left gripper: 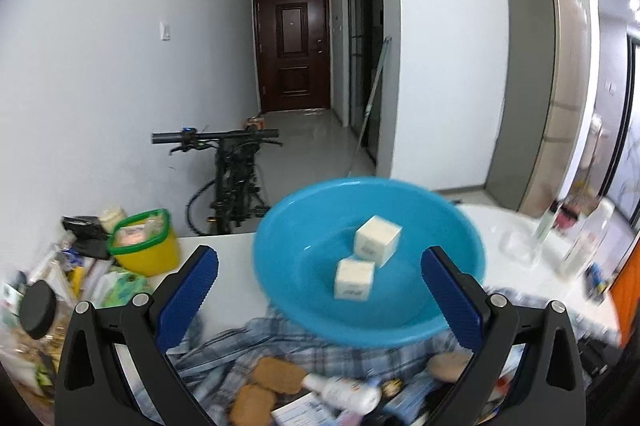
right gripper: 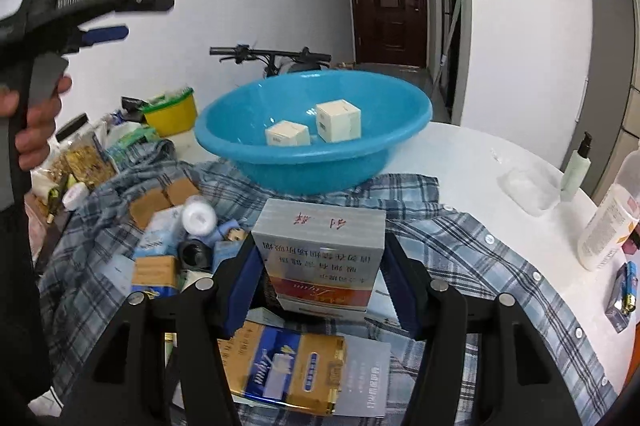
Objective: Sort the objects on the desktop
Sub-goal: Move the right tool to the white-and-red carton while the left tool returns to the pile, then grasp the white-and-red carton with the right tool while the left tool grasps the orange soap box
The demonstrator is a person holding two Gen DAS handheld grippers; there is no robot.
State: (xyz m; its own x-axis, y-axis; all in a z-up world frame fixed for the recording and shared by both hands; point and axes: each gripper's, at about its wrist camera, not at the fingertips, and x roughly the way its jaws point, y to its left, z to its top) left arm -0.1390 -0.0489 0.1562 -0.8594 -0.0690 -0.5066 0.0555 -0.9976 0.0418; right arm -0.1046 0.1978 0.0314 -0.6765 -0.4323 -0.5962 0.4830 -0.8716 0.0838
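One silver carton (right gripper: 324,250) sits clamped in the right gripper (right gripper: 320,290), its blue pads pressed against the two short sides, so the jaws stand only partly closed, held apart by the width of the box. It seems lifted a little clear of the heap, though that is hard to confirm from this angle. Its long axis runs forward along the fingers, printed face up, and it points straight at the blue basin (right gripper: 312,142), which lies just ahead on the far edge of the plaid shirt (right gripper: 460,238). Two small white boxes (right gripper: 338,120) already rest inside that basin, touching or nearly so, which suggests it is the collecting place and that this carton belongs there next; the move, as I judge it, is a short carry forward and over the near rim before letting go. Under the carton a blue and gold pack (right gripper: 288,370) and other small cartons lie unsorted on the shirt. Off to the side, the left gripper (left gripper: 320,294) is held above the same clutter with its jaws spread wide and nothing between them, the basin ahead of it too. From the right-hand camera its fingers show raised high, gripped by a hand (right gripper: 36,118), so the right side is plainly the nearer and loaded one.
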